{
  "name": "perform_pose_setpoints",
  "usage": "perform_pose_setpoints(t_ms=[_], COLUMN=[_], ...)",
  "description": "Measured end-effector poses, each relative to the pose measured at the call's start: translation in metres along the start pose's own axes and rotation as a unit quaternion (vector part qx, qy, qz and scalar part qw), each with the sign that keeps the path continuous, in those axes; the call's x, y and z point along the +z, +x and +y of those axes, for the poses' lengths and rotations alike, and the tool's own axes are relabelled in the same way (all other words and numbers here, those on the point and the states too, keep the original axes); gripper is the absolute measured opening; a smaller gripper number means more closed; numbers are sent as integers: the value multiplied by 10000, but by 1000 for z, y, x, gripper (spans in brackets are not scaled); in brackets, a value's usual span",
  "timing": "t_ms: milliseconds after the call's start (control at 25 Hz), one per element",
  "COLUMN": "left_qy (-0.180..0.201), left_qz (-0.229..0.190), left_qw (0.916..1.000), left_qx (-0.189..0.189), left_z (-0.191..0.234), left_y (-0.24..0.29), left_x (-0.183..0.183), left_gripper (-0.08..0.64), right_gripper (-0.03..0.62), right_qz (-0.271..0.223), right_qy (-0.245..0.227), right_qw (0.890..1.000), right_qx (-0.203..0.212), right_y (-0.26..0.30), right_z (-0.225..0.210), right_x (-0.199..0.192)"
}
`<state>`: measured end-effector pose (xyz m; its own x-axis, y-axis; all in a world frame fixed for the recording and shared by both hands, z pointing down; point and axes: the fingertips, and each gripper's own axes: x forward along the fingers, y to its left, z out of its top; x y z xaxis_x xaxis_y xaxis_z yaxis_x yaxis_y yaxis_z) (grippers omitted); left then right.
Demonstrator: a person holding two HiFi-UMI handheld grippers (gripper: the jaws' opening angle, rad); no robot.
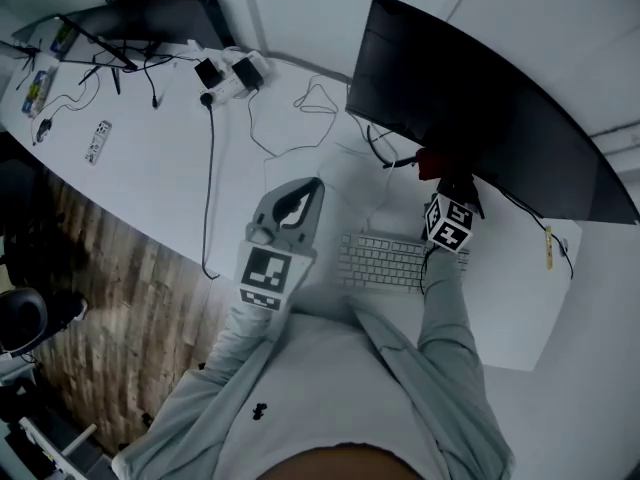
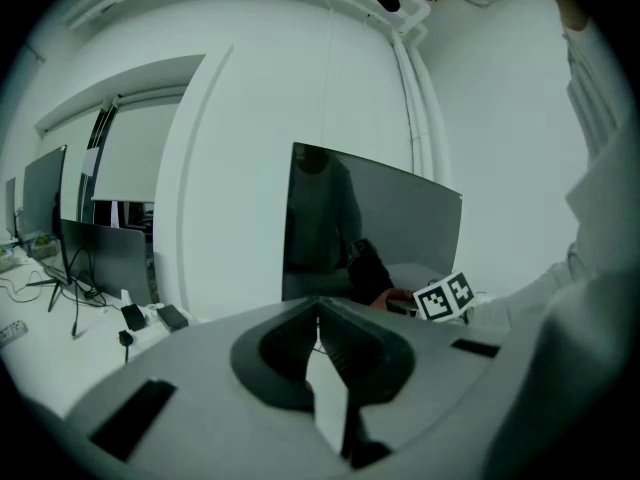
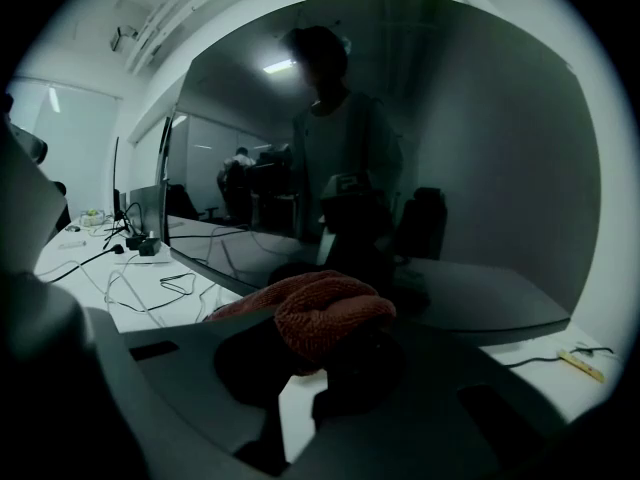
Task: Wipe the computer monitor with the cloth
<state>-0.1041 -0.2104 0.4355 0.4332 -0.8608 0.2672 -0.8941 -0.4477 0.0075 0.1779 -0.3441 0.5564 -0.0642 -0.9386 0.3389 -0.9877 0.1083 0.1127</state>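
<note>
Rust-red knitted cloth (image 3: 325, 313) at the wide black computer monitor (image 3: 470, 138)
Right gripper (image 3: 322, 342) clamps the cloth; left gripper (image 2: 318, 310) jaws closed together, empty.

Pale grey long-sleeved shirt (image 1: 330, 388) with a small dark mark on the front, light grey left tool (image 1: 305, 196) with dark jaw linings and a black-and-white marker cube (image 1: 265, 273), right tool (image 1: 437, 173) with a like white cube (image 1: 450, 224)
</note>
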Motion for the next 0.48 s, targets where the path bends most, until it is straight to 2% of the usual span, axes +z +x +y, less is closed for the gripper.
perform_pose_setpoints(t_ms=[480], left_qy=[-81], left_qz=[-22], left_qw=[9995], left_qx=[314], left_z=[87], left_y=[-45], left_x=[-14], left_gripper=[23], right_gripper=[35], right_qz=[-155], right_qy=[-564], right_qw=[9931], right_qx=[1019], right_y=[42], right_z=[171], right_x=[38])
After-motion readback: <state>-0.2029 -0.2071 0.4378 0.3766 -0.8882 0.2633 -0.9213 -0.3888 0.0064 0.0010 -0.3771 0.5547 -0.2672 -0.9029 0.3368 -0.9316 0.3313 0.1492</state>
